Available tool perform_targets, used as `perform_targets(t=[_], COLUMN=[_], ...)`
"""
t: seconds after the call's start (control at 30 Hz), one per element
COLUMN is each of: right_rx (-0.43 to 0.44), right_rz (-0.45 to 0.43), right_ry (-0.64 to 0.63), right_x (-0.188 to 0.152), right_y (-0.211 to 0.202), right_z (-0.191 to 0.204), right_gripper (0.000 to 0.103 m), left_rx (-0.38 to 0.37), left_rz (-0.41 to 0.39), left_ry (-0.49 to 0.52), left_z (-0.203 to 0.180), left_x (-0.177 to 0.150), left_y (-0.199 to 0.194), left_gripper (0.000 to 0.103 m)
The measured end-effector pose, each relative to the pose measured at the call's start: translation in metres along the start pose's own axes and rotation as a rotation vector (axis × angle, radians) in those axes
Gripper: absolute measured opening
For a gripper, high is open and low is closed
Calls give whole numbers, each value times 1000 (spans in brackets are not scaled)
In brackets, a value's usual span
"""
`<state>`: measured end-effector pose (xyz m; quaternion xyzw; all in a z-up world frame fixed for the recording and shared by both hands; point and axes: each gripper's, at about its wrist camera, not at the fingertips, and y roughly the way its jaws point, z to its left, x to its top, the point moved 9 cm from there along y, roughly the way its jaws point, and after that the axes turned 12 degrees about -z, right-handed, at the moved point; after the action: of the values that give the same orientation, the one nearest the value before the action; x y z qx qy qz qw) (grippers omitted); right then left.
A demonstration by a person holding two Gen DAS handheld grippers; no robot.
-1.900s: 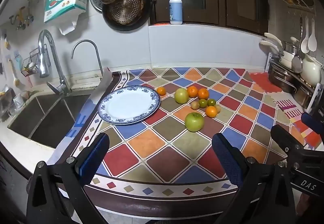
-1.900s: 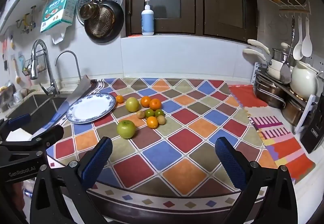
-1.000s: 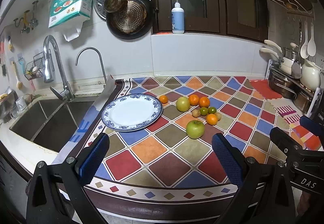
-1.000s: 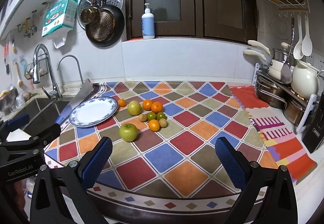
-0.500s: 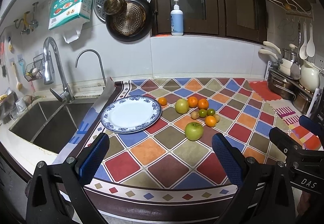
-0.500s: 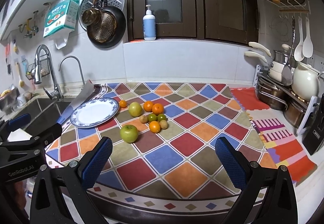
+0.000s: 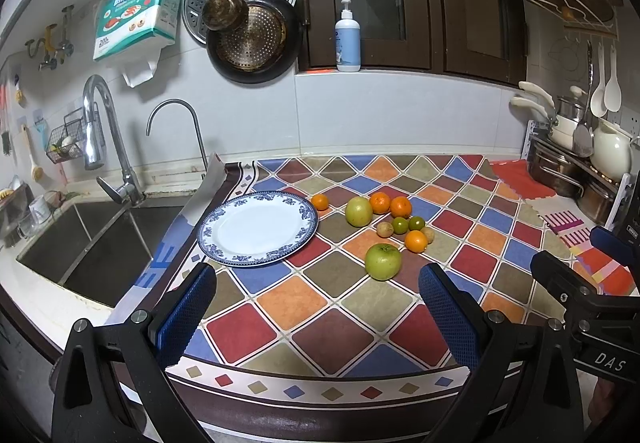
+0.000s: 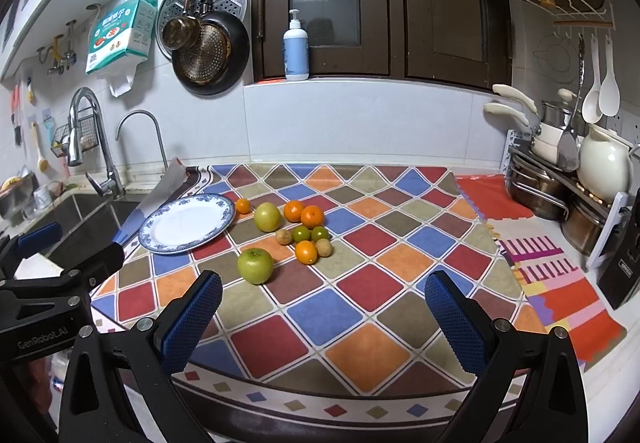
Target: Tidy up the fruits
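An empty blue-rimmed white plate (image 7: 219, 243) (image 8: 149, 239) lies on the checkered counter cloth. To its right sits a cluster of fruit: a green apple (image 7: 383, 261) (image 8: 255, 265) nearest me, a yellow-green apple (image 7: 359, 211) (image 8: 267, 217), several oranges such as one by the plate rim (image 7: 320, 201) (image 8: 242, 205), two small green citrus and small brown fruits. My left gripper (image 7: 316, 309) is open and empty, short of the counter's front edge. My right gripper (image 8: 322, 311) is open and empty, also at the front edge.
A steel sink (image 7: 88, 243) with two taps lies left of the plate. A rack with pots and a white kettle (image 8: 604, 167) stands at the right. Pans hang on the back wall. A soap bottle (image 7: 347, 39) stands on the ledge.
Both views have shifted slightly; the fruit and plate have stayed in place. Both grippers have stayed open and empty.
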<state>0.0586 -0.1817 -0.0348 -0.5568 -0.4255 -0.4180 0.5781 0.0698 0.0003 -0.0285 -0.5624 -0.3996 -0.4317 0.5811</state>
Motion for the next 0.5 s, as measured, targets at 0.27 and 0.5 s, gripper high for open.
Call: perform_targets(t=[0.27,0.5], right_rx=[0,1], right_rz=[1,4], right_ry=[1,0], right_x=[0,1], right_y=[0,2], right_z=[0,1], right_gripper=[102,102], left_rx=[-5,-14], left_rz=[-1,1], left_ry=[-1,0], left_z=[0,-2], left_x=[2,3], left_y=[2,8], left_gripper=[103,103])
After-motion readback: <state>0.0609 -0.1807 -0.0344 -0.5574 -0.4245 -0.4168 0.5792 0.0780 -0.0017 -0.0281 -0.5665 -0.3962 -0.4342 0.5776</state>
